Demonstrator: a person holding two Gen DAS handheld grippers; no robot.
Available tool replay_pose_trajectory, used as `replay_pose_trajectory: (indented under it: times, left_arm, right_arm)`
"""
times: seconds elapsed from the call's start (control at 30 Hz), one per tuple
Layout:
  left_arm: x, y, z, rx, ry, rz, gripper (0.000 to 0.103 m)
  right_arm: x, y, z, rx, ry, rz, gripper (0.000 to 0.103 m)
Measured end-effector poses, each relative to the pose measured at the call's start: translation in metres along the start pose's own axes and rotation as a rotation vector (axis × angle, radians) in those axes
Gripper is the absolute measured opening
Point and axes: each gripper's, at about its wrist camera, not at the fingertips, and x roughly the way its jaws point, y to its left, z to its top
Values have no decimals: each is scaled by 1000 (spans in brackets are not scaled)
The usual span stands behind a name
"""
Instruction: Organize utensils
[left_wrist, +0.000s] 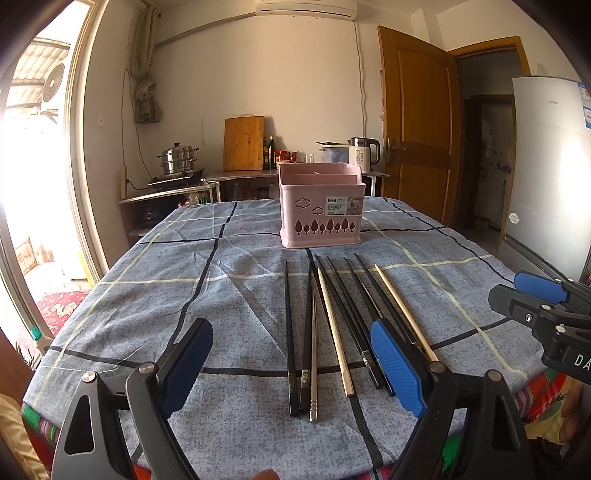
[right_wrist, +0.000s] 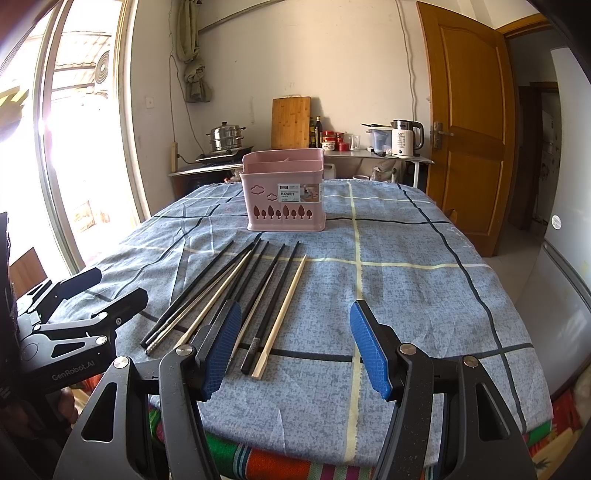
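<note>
Several chopsticks (left_wrist: 332, 325) (right_wrist: 243, 295), black, pale wood and metal, lie fanned out on the blue checked tablecloth (left_wrist: 147, 295) (right_wrist: 424, 295). Behind them stands a pink utensil basket (left_wrist: 320, 206) (right_wrist: 283, 192) with divided compartments that look empty. My left gripper (left_wrist: 291, 362) is open just above the near ends of the chopsticks, nothing between its fingers. My right gripper (right_wrist: 295, 343) is open too, hovering to the right of the chopsticks' near ends, with its left finger (right_wrist: 221, 343) over some of them. In the left wrist view the right gripper (left_wrist: 543, 302) shows at the right edge.
The table's near edge, with a striped cloth (right_wrist: 277, 461) under the blue one, runs close under both grippers. A counter with a steel pot (left_wrist: 177, 158), cutting board (left_wrist: 243, 142) and kettle (left_wrist: 364, 151) lines the back wall. A fridge (left_wrist: 550, 166) and a wooden door (left_wrist: 417, 122) stand to the right.
</note>
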Motion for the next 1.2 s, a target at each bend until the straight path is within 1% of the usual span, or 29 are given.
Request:
replay_pose_trajectory:
  times: [0.57, 0.77, 0.97, 1.07, 1.2]
  left_arm:
    - [-1, 0, -1, 5, 0, 2, 88]
    - [1, 3, 0, -1, 11, -5, 88]
    - [17, 7, 5, 3, 61, -28, 88]
    - [30, 12, 9, -5, 97, -48, 88]
    - [50, 21, 15, -1, 126, -50, 87]
  right_arm:
    - [0, -1, 0, 1, -1, 1, 62]
    - [0, -1, 0, 1, 1, 3, 62]
    - [8, -4, 1, 11, 18, 13, 62]
    - [14, -2, 4, 6, 24, 20, 62]
    - [26, -1, 10, 8, 44, 31, 62]
